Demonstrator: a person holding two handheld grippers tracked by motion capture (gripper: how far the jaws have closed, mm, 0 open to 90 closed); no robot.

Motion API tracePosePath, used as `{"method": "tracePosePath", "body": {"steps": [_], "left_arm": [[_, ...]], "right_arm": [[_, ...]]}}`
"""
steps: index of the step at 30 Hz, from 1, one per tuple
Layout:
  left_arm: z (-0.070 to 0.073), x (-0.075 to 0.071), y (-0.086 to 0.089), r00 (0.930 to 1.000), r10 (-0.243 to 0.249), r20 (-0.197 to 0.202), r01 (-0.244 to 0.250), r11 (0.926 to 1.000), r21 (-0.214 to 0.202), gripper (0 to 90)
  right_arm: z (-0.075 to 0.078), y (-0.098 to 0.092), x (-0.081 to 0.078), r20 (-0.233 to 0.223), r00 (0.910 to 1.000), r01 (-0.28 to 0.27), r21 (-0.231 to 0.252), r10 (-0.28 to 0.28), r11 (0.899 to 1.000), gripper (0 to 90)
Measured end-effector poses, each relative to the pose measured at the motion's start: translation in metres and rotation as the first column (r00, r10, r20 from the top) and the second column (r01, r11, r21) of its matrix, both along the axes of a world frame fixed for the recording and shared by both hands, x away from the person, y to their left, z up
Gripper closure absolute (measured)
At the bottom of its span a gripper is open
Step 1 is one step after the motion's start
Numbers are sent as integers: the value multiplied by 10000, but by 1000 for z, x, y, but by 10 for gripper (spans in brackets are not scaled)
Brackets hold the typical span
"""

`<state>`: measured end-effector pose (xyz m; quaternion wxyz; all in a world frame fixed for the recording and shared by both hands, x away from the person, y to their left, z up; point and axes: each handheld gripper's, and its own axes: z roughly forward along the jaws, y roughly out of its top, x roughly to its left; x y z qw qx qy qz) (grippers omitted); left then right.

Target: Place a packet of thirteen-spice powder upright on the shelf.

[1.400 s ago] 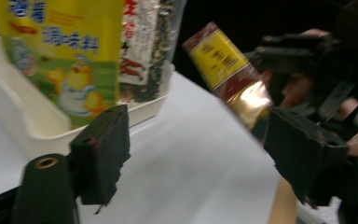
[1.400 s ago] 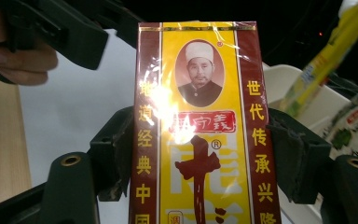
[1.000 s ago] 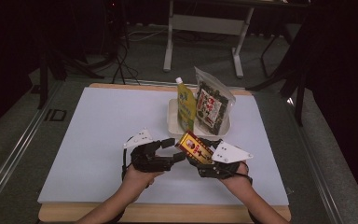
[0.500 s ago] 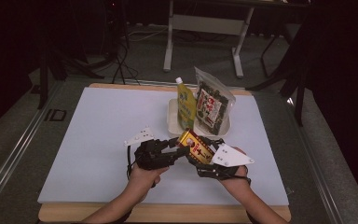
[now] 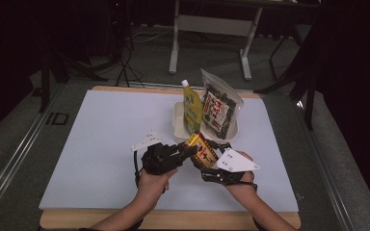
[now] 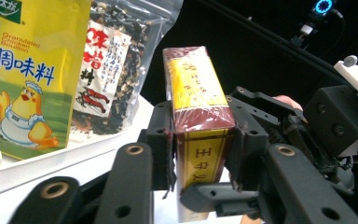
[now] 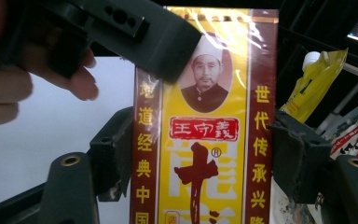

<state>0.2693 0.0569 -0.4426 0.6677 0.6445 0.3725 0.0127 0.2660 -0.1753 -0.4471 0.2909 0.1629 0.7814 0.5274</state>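
Note:
A yellow and maroon spice box (image 5: 201, 149) is held up over the white table between both hands. My right gripper (image 5: 208, 161) is shut on it, pads on its two narrow edges (image 7: 205, 163). My left gripper (image 5: 188, 150) comes in from the left; its jaws have just been closing with the box (image 6: 199, 107) between them, and its pads (image 6: 165, 140) now lie against the box's two broad faces. One left jaw crosses the top of the box's printed front in the right gripper view.
Just behind the hands a white tray (image 5: 177, 126) holds an upright yellow bouillon pouch (image 5: 191, 107) and a clear bag of dried food (image 5: 220, 109). The white table sheet (image 5: 96, 139) spreads to the left. Dark floor and stands lie beyond the table.
My left gripper has moved right to the box and its jaws have narrowed onto the box's upper part. The right gripper and the box have stayed put.

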Motion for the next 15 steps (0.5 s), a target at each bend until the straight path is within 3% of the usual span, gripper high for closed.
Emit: {"method": "tracePosePath", "body": {"steps": [3, 5, 11, 15], "left_arm": [[1, 0, 1, 10000, -52, 50, 52, 10000, -13, 675], [2, -1, 0, 9999, 24, 130, -27, 9997, 238, 675], [4, -1, -1, 9998, -16, 221, 6, 9990, 442, 676], [7, -2, -4, 9994, 69, 330, -86, 9987, 511, 676]], "right_arm": [[2, 2, 0, -139, 9999, 42, 45, -41, 10000, 285], [2, 2, 1, -356, 9994, -14, 27, 15, 10000, 280], [3, 2, 4, -754, 9971, -106, -81, 100, 9999, 265], [2, 2, 5, -932, 9954, 219, -66, -224, 9997, 239]]}}
